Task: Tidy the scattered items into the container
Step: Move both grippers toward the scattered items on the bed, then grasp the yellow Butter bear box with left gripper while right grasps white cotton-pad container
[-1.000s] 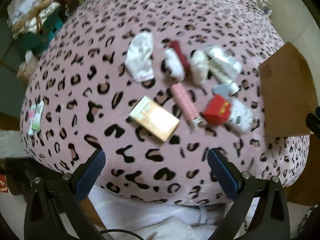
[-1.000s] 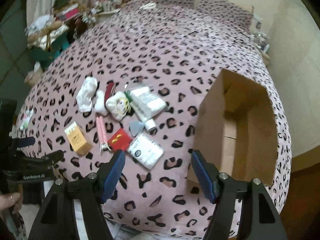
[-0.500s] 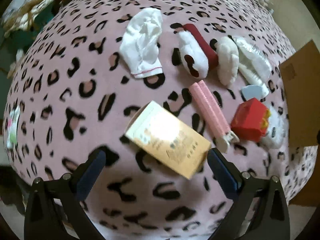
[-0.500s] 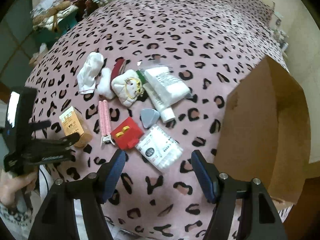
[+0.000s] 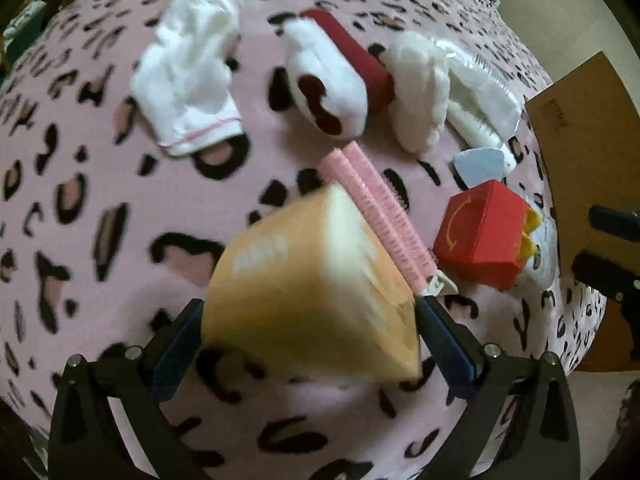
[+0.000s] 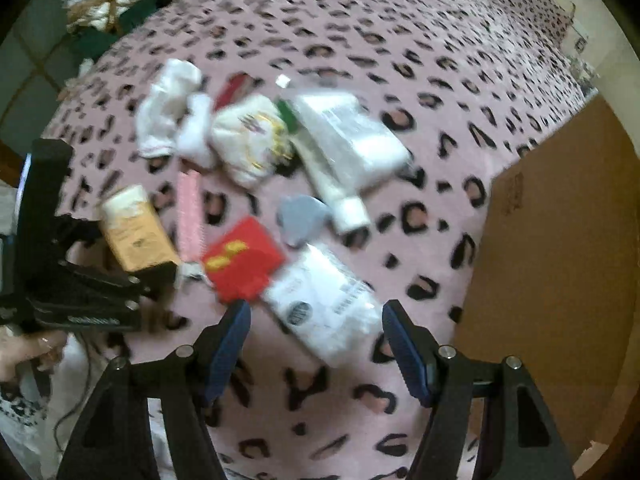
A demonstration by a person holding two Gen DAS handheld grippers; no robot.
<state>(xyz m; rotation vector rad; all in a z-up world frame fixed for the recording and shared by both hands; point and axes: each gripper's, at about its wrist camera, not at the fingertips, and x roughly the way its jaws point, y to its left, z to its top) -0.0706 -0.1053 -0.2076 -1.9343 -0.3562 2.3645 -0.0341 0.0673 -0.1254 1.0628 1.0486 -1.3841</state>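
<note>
A tan carton (image 5: pixel 308 292) lies on the leopard-print bed (image 5: pixel 80 208), bracketed by the wide-spread fingers of the left claw (image 5: pixel 308 320), which reaches low over it; firm contact cannot be told. Just beyond sit pink rollers (image 5: pixel 380 216). The right claw (image 6: pixel 316 344) hovers open, empty, above a white packet (image 6: pixel 324 304), cardboard box (image 6: pixel 560 264) to its right.

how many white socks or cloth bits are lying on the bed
3, as far as the blur lets me tell: a white sock farthest left, a white-and-maroon one beside it, and a white embroidered pouch next right. Others may be hidden.
</note>
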